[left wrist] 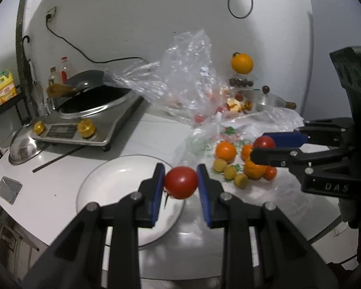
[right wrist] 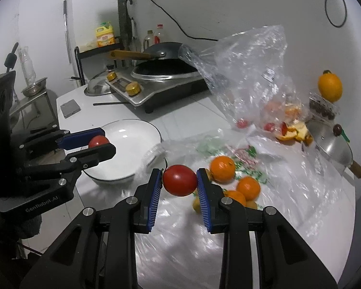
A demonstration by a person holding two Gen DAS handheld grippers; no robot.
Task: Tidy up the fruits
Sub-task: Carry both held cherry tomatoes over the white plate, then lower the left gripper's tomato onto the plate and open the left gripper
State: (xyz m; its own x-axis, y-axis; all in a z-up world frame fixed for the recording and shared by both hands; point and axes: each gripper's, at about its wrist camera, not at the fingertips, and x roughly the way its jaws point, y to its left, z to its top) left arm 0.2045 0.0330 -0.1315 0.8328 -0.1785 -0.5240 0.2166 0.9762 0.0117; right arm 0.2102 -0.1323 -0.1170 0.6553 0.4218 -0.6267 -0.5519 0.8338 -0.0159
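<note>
**Two tomatoes held, the plate waiting below**

While both tongs were lifted above the desk [left wrist: 60, 192], each of them was closed on one red tomato. The left tongs [left wrist: 181, 180] pinched the left tomato [left wrist: 181, 185] between the blue pads, just over the near rim of the white plate [left wrist: 108, 180]. The right tongs [right wrist: 179, 180] held the right tomato [right wrist: 179, 180] in the same way, above the crinkled plastic sheet, with the plate further to their left. Ahead of the right tongs and a little to their right lay the oranges [right wrist: 222, 169] and some small yellow fruits [left wrist: 229, 172], close together on the printed sheet. A clear plastic bag [right wrist: 248, 72] stood behind them.

A tomato of this kind is probably light, with smooth, slippery skin and soft flesh, so a hard squeeze could bruise or split it. The hold across the widest middle, as seen here, seems right. The oranges should be firmer and would bear a stronger grip.
</note>
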